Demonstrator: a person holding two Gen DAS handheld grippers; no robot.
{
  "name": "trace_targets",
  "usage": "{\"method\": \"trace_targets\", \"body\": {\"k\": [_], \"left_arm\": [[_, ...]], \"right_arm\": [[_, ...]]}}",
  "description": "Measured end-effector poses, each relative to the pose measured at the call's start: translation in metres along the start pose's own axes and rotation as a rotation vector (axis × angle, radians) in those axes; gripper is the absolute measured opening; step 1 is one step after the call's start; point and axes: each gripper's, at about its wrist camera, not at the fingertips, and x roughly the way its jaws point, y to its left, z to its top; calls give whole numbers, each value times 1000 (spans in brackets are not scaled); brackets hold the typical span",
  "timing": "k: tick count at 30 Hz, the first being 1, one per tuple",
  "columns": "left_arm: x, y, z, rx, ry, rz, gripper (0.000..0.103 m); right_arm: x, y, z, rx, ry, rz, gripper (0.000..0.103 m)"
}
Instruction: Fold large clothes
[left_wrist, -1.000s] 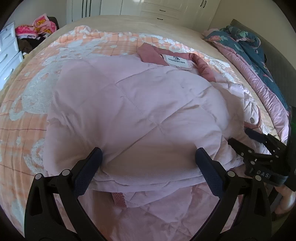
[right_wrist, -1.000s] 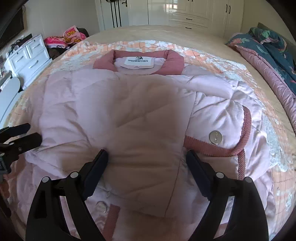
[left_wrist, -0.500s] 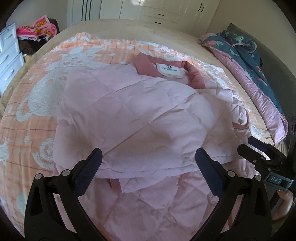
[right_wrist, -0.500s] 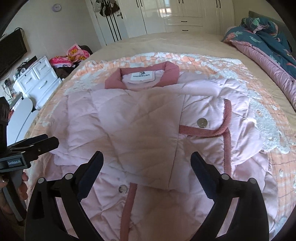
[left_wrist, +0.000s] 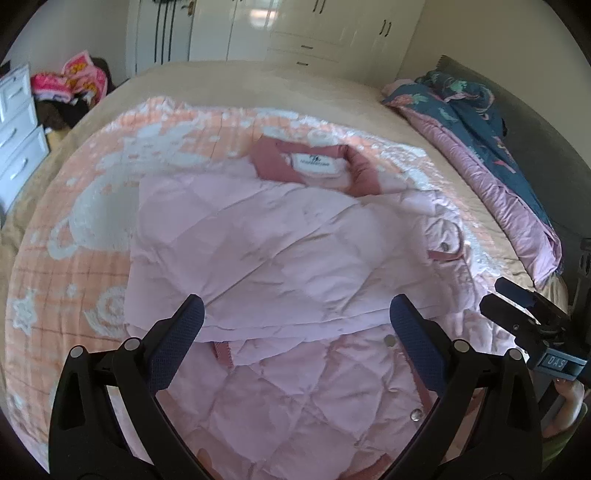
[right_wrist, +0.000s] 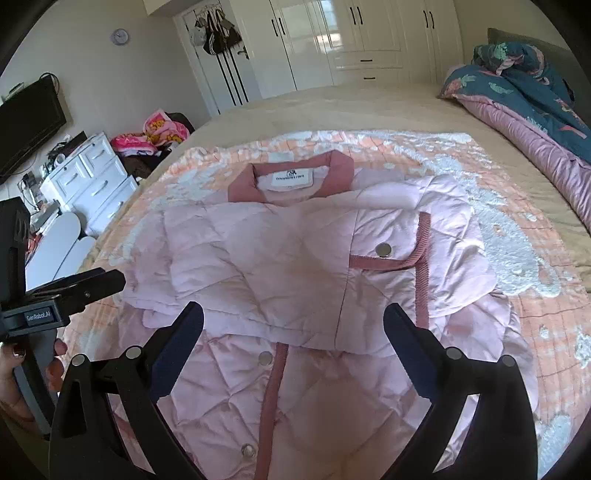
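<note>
Both grippers have risen off the pink jacket (right_wrist: 314, 280), which lies mid-frame on the bed (right_wrist: 332, 110), sleeves folded in. Left gripper (left_wrist: 295, 321) spread, empty; right gripper (right_wrist: 293, 325) just opened, empty. Next, probably: grasp the hem and fold upward.

Quilted jacket (right_wrist: 295, 280), pale pink, diamond-stitched, with dusty-rose collar, placket strip and corded pocket trim; silver snap buttons. White label inside the neck. Lies flat on the bed, collar at the far end, both sides folded inward across the front, lower part spread toward the near edge.
</note>
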Motion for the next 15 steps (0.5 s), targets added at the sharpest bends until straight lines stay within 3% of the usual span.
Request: {"method": "trace_targets", "body": {"k": [15], "left_arm": [[-33, -31, -5, 82, -54, -29, 95]], "right_arm": [[-65, -6, -6, 15, -99, -8, 99]]}}
